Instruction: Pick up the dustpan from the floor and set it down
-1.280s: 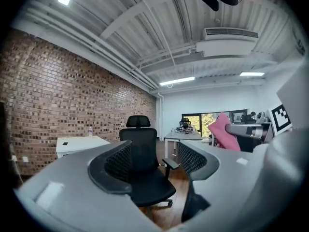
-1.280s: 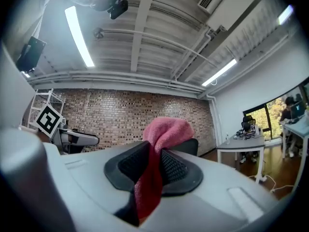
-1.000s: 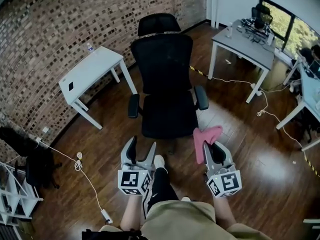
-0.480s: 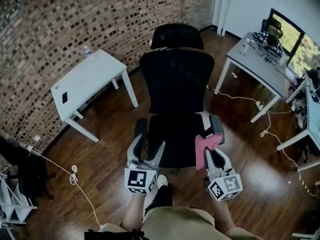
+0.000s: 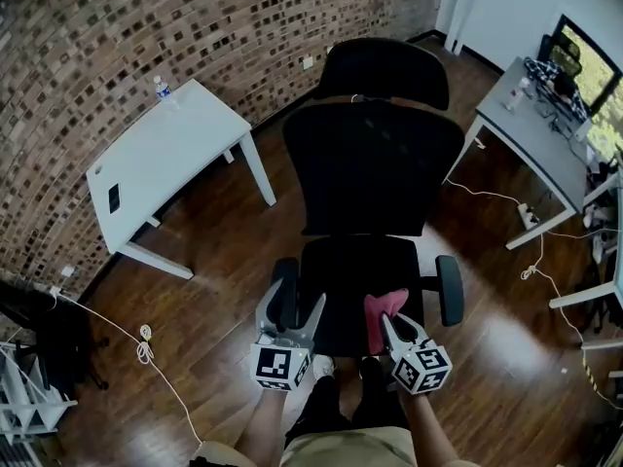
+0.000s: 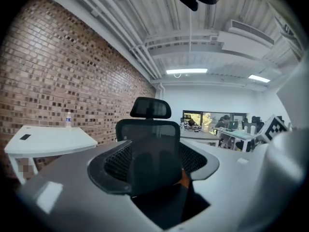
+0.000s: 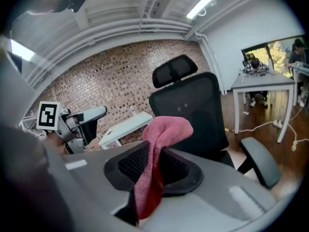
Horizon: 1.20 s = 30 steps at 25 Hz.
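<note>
No dustpan shows in any view. My right gripper (image 5: pixel 397 327) is shut on a pink cloth (image 5: pixel 382 309), which sticks up from between the jaws and droops over them (image 7: pixel 157 149). It hangs just above the front of the seat of a black office chair (image 5: pixel 370 173). My left gripper (image 5: pixel 292 302) is open and holds nothing. In the head view the chair's left armrest (image 5: pixel 284 295) shows between its fingers; I cannot tell whether they touch it. In the left gripper view the chair's back (image 6: pixel 149 139) stands straight ahead.
A white table (image 5: pixel 161 154) with a water bottle (image 5: pixel 162 88) stands by the brick wall at left. A grey desk (image 5: pixel 531 105) with equipment is at right. Cables (image 5: pixel 146 343) trail over the wooden floor on both sides. The person's legs are below the grippers.
The person has stepped up to the chair, so both grippers now hang over its seat front instead of the floor. The right gripper keeps the pink cloth; the left stays open.
</note>
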Each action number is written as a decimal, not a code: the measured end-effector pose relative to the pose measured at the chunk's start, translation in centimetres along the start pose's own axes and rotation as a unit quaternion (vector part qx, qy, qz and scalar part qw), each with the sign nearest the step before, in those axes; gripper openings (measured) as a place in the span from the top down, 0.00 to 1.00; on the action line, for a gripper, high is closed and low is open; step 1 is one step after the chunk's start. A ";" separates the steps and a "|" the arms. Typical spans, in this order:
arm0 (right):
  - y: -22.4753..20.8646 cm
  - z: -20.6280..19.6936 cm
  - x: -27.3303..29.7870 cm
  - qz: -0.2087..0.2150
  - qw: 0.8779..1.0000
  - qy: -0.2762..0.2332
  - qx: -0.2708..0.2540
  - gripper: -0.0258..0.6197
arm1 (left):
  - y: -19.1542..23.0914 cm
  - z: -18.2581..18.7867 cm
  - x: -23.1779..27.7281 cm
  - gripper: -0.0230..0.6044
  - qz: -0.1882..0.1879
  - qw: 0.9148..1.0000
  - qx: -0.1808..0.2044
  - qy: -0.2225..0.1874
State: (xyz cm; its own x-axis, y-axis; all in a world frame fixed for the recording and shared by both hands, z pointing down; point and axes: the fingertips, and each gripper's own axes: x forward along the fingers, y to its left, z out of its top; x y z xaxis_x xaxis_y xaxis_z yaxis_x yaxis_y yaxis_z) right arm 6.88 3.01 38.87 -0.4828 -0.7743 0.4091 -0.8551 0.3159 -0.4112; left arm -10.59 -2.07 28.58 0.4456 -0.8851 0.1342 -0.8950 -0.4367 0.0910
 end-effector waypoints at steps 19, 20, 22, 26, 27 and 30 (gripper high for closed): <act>-9.0 -19.8 43.6 0.062 0.975 0.160 0.141 0.83 | 12.1 -15.2 9.9 0.54 0.076 0.993 -0.038 0.077; -8.7 -20.8 45.0 0.062 0.974 0.169 0.135 0.82 | 12.8 -15.2 9.8 0.54 0.082 0.993 -0.040 0.080; -8.5 -22.5 47.2 0.053 0.975 0.188 0.110 0.82 | 14.4 -15.2 9.4 0.54 0.097 0.991 -0.043 0.085; -11.0 -23.0 47.0 0.031 0.981 0.190 0.018 0.83 | 15.2 -16.0 9.3 0.55 0.098 0.989 -0.060 0.097; -13.0 -22.9 46.4 0.010 0.981 0.192 -0.002 0.83 | 14.9 -16.3 9.7 0.55 0.094 0.989 -0.063 0.097; -22.1 -23.1 42.9 -0.076 0.976 0.204 -0.028 0.83 | 13.2 -16.8 11.5 0.55 0.069 0.991 -0.065 0.096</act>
State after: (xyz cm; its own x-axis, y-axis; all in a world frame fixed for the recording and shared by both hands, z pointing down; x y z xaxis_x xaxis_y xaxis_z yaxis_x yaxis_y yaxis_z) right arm 0.65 -24.48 84.33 -0.3745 -0.5360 0.7566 -0.9263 0.2523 -0.2798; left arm -16.92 -15.33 47.85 0.3259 -0.8826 0.3389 -0.9430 -0.2782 0.1825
